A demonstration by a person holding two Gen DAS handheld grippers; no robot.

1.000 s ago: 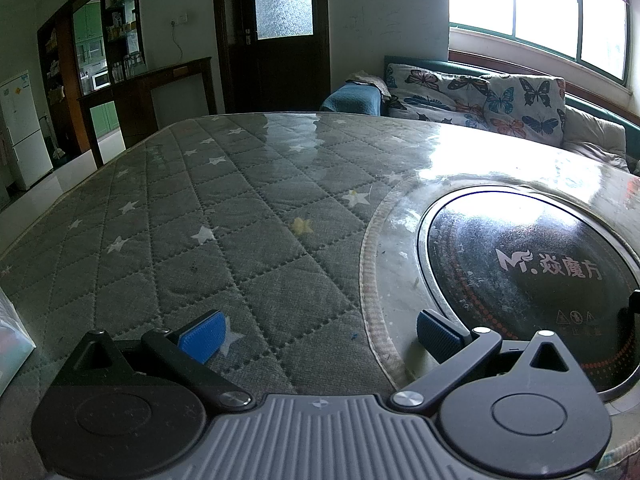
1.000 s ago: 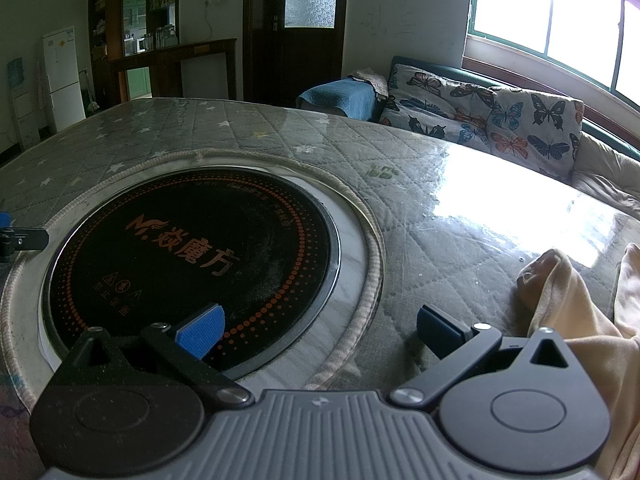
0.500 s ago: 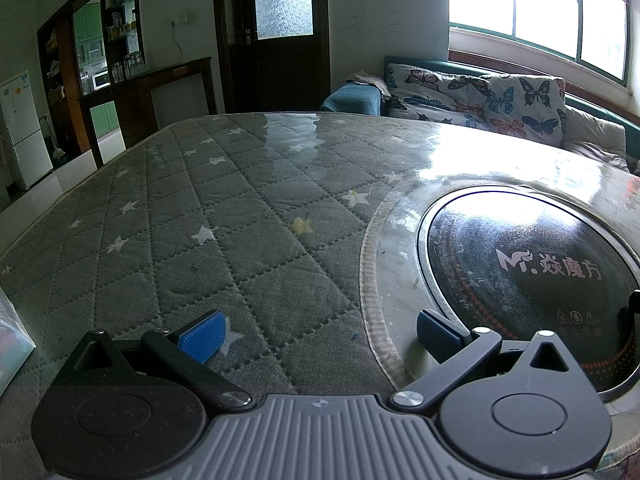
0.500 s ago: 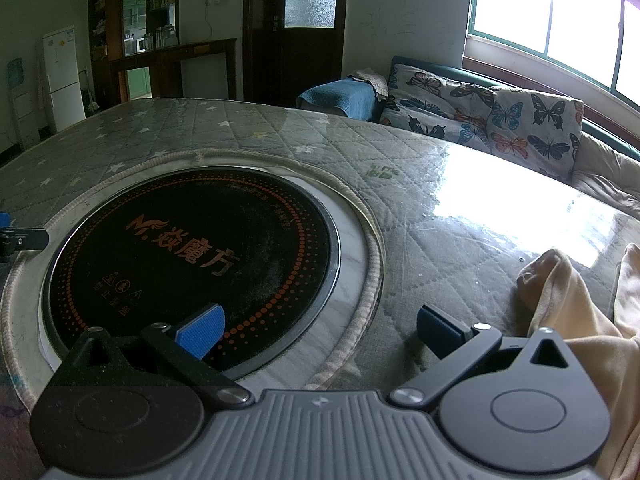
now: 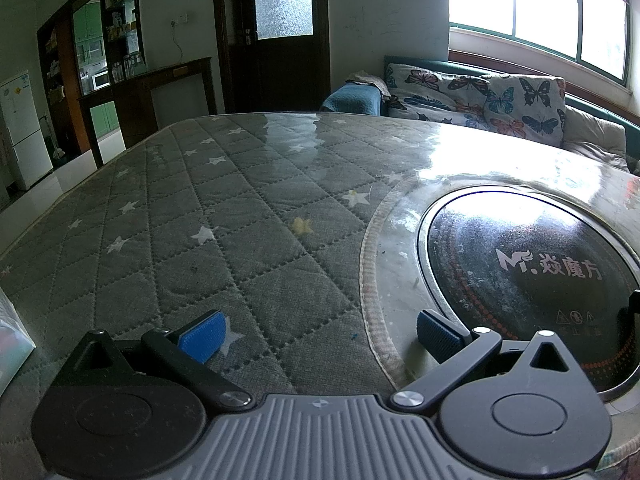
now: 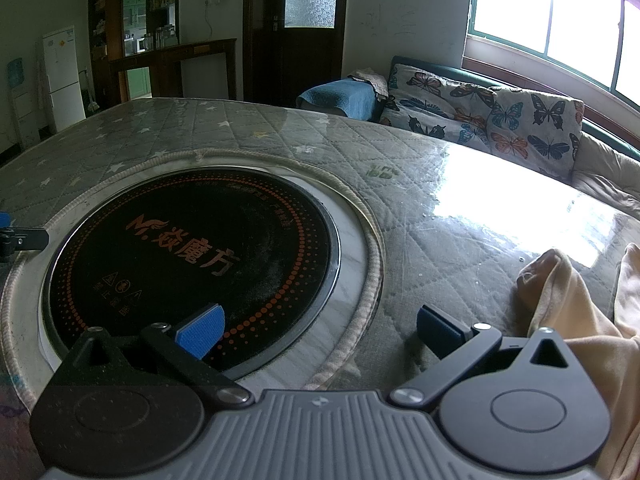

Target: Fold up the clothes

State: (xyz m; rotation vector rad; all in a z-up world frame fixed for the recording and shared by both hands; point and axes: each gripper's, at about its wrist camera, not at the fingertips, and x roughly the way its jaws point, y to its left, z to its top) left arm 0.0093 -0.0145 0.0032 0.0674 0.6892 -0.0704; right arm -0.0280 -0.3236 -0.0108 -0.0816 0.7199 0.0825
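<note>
Neither gripper holds anything. The left gripper (image 5: 320,328) rests low over the table (image 5: 224,216) with its blue pads spread wide, and the right gripper (image 6: 316,326) sits the same way, jaws apart and empty, straddling the hob's edge. The garment (image 6: 572,320) lies crumpled at the right edge of the right wrist view, just beside the right gripper's outer finger; the left wrist view does not show it at all.

The step in hand looks like the first reach for the cloth. To do it well, the right gripper should likely swing toward the raised fold nearest it and pinch a single edge or corner, not a bunch, so the piece can be drawn flat. The left gripper would need to cross over the hob (image 5: 532,272) to take a second corner. Dragging cloth onto open quilted surface, away from the hob's rim, should give a smoother bed for folding.

The garment is soft, pale peach, thick and heavily rumpled. The table cover is grey quilted fabric with diamond stitching and white stars, under a glossy clear sheet that glares by the window. The hob is a round, black, glassy disc with orange dots.
</note>
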